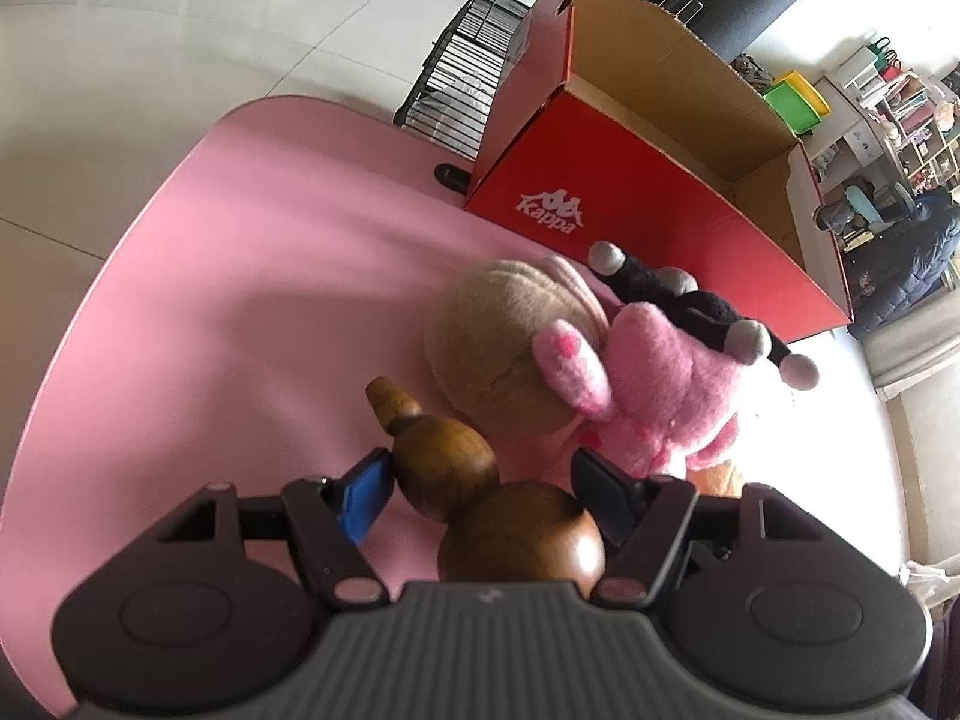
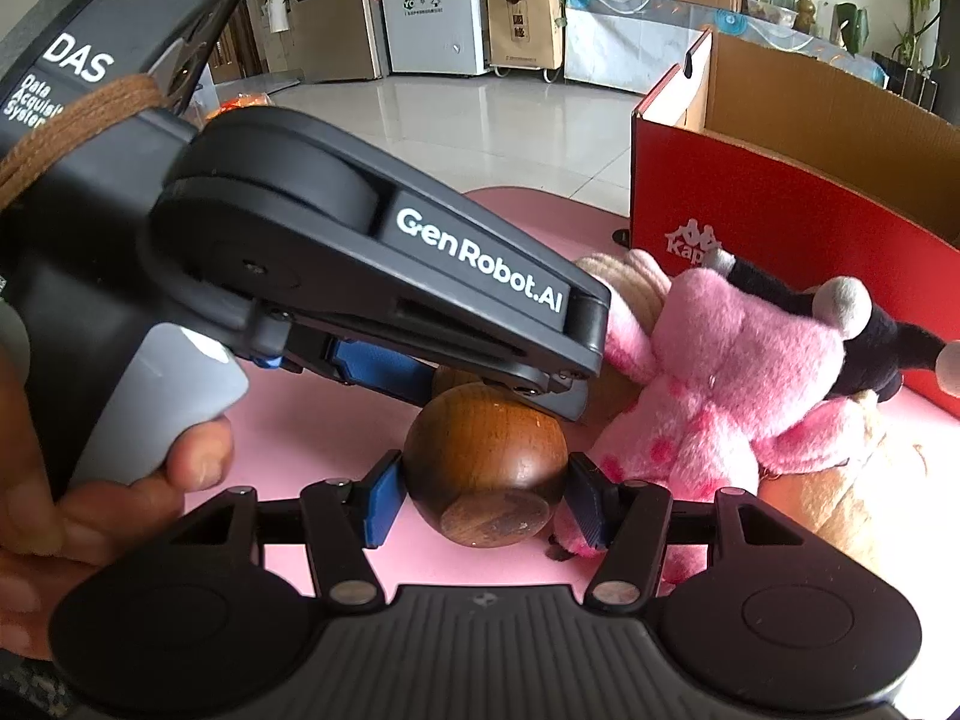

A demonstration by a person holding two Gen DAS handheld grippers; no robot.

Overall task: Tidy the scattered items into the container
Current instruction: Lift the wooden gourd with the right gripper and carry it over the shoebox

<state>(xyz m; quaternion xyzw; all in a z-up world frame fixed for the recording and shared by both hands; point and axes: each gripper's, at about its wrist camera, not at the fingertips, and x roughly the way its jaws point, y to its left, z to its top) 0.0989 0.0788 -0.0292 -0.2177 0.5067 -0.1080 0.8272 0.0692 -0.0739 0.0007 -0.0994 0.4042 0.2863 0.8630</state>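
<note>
Two claws on one wooden gourd (image 1: pixel 480 498), so handoff geometry is what matters. My left claw (image 1: pixel 480 489) straddles it: left blue pad (image 1: pixel 363 495) looks to touch the small upper bulb, right pad (image 1: pixel 603 495) stands just off the big lower bulb. So partly open, not clamped; firm grip or not, I cannot tell. Long axis runs from the fat base right under my palm, forward and slightly left to the stem tip (image 1: pixel 384 393). It lies on the pink table (image 1: pixel 210 300).

My right claw (image 2: pixel 483 495) brackets the fat bulb's base end (image 2: pixel 486 468) from the opposite side, pads just beside its flanks, touching or near it. Contact is unclear from here, so again cannot tell. My guess: right is squarer on the widest part, left sits skewed along the neck.

Ahead-right of both: tan plush (image 1: pixel 498 354), pink plush (image 1: pixel 660 384), black plush with grey tips (image 1: pixel 690 300) draped on top, all still out. Further ahead-right, the red Kappa box (image 1: pixel 630 204), open and looks empty. Lift must clear the plush pile, then go forward-right over the near wall.
</note>
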